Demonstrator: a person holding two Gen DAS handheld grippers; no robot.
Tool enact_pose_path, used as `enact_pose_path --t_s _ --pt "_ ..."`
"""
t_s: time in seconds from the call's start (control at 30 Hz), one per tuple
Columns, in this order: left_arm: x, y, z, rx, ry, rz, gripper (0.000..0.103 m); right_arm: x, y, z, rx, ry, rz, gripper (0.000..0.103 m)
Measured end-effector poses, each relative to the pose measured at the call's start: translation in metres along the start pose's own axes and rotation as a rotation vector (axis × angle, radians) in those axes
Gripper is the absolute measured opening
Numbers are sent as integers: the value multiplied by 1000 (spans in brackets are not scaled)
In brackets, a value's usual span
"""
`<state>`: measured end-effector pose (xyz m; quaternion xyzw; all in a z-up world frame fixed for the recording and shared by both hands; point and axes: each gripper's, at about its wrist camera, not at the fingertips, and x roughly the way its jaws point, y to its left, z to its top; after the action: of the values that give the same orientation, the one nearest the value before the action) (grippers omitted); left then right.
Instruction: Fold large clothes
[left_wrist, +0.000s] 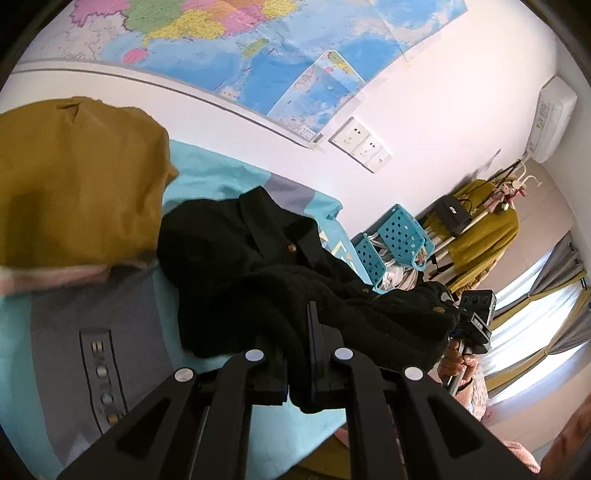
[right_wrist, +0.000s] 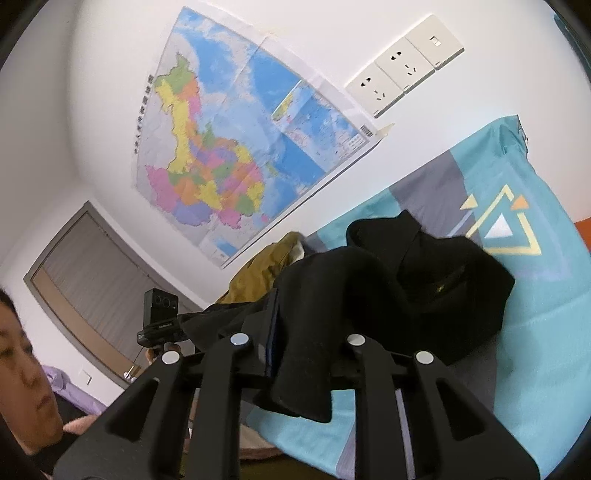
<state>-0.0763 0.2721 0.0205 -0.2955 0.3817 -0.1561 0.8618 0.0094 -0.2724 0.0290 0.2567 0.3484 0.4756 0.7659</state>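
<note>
Turquoise-and-grey bedsheet (left_wrist: 236, 177) under a nubby black cardigan (left_wrist: 258, 266) pinched by both grippers' fingers (left_wrist: 314, 332).

The black garment (left_wrist: 258, 266) was a thick, matt, nubbly knitted cloth with small shiny brass-coloured metal buttons (left_wrist: 293, 248). Beside it, the mustard-yellow garment (left_wrist: 74, 177) looked like smoother, matt woven cloth. The turquoise-and-grey bed sheet (right_wrist: 535, 332) was smooth, flat printed cotton-like fabric. The black gripper arms (right_wrist: 295, 406) were matt hard plastic with bright, polished metal pivot pins (right_wrist: 239, 339). The wall map (right_wrist: 229, 147) was creased, faintly glossy paper, and the white wall sockets (right_wrist: 402, 66) were smooth glossy plastic.
</note>
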Motion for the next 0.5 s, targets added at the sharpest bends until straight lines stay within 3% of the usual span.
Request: enact_pose_path --t_s 0.5 --pt "35 6 54 11 37 99 6 34 -29 45 57 11 -54 18"
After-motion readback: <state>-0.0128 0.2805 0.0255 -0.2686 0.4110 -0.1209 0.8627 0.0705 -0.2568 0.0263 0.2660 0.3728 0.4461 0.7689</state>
